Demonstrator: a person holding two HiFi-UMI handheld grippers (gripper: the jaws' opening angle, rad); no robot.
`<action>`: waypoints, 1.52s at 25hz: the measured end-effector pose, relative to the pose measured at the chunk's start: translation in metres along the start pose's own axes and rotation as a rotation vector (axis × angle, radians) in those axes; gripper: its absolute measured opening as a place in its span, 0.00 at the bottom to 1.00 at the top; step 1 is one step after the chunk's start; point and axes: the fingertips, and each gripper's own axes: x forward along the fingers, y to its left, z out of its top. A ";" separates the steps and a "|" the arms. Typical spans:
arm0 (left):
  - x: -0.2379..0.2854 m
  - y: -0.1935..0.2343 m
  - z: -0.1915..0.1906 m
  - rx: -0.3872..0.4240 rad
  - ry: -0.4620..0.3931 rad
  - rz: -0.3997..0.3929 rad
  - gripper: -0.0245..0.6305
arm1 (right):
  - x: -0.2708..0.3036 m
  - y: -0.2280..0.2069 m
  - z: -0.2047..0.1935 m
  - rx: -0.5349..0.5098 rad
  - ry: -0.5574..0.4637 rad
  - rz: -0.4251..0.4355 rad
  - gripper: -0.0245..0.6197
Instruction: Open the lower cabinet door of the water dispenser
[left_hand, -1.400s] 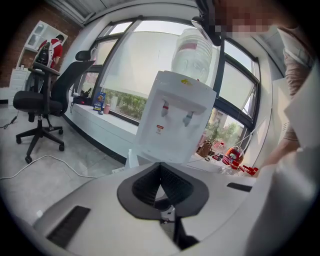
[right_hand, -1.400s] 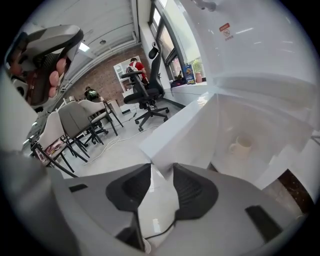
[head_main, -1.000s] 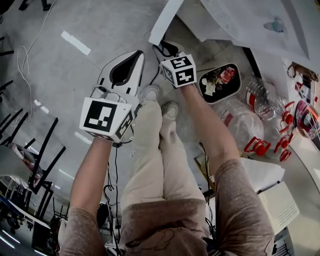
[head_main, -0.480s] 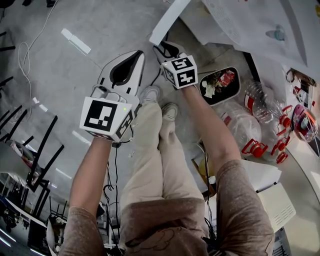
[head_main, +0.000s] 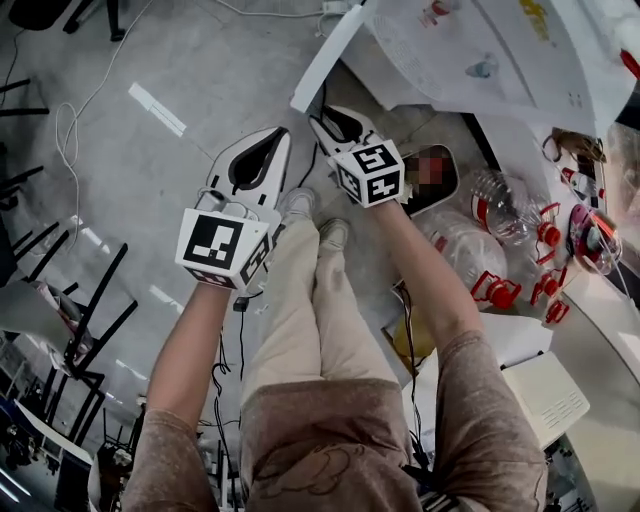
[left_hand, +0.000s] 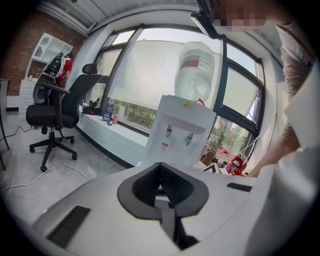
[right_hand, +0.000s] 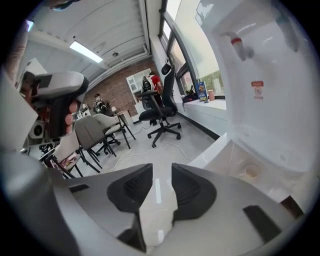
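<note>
The white flat cabinet door (head_main: 325, 55) is seemingly standing open; its edge is best being avoided by the slightly parted, empty right claw (right_hand: 161, 172). Nothing is being held by the closed left claw (left_hand: 160, 167).

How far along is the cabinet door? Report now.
Done: the door stands swung wide, showing the cabinet inside. In hand: nothing; the right gripper is open and empty near the door's edge, the left gripper shut and empty. Left: nothing visible on the door.
</note>
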 end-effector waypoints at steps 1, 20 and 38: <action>-0.004 -0.006 0.008 0.002 -0.004 -0.001 0.06 | -0.012 0.003 0.011 -0.001 -0.016 0.003 0.23; -0.090 -0.147 0.192 0.071 -0.101 -0.098 0.06 | -0.294 0.076 0.251 -0.089 -0.341 -0.008 0.21; -0.152 -0.277 0.312 0.225 -0.204 -0.329 0.06 | -0.480 0.140 0.338 -0.145 -0.621 -0.111 0.16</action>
